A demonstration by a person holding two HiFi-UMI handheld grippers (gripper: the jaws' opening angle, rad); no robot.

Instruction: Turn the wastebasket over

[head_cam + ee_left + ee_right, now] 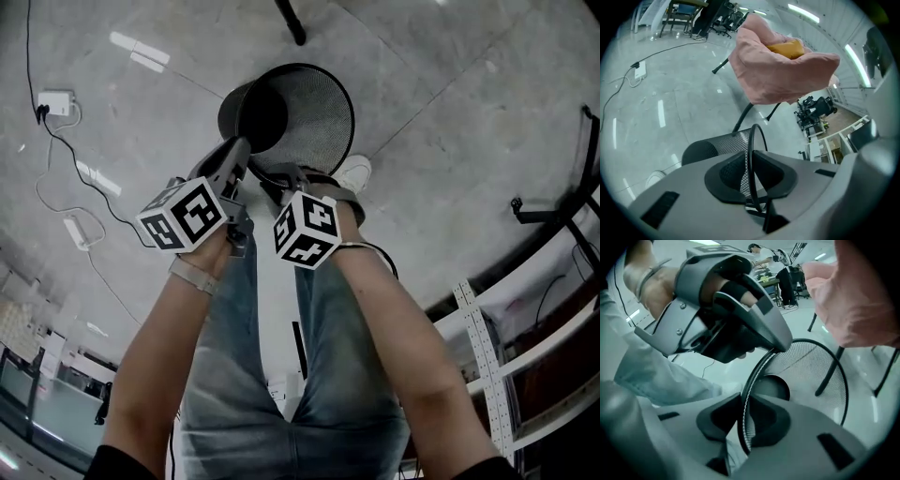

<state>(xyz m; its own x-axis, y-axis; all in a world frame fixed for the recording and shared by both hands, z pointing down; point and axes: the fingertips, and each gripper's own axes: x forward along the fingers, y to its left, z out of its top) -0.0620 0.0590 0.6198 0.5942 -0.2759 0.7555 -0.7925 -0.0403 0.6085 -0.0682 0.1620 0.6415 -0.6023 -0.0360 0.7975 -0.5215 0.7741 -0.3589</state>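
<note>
A black wire-mesh wastebasket [305, 112] hangs tilted above the floor, its open mouth turned up toward the head view and its solid base [251, 114] on the far side. My left gripper [246, 155] grips the near rim from the left. In the left gripper view the thin black rim [751, 154] runs between the pads, and the left gripper [751, 174] is shut on it. My right gripper [274, 180] holds the same rim just beside it. In the right gripper view the rim [746, 404] is pinched in the right gripper [744, 422], with the left gripper [780, 347] clamped further along.
A pink cloth [783, 65] lies over a black-legged chair [829, 371] just beyond the basket. A power strip [56, 101] and cables lie on the grey floor at the left. A white slotted metal frame [487, 337] stands at the right. The person's shoe [354, 173] is under the basket.
</note>
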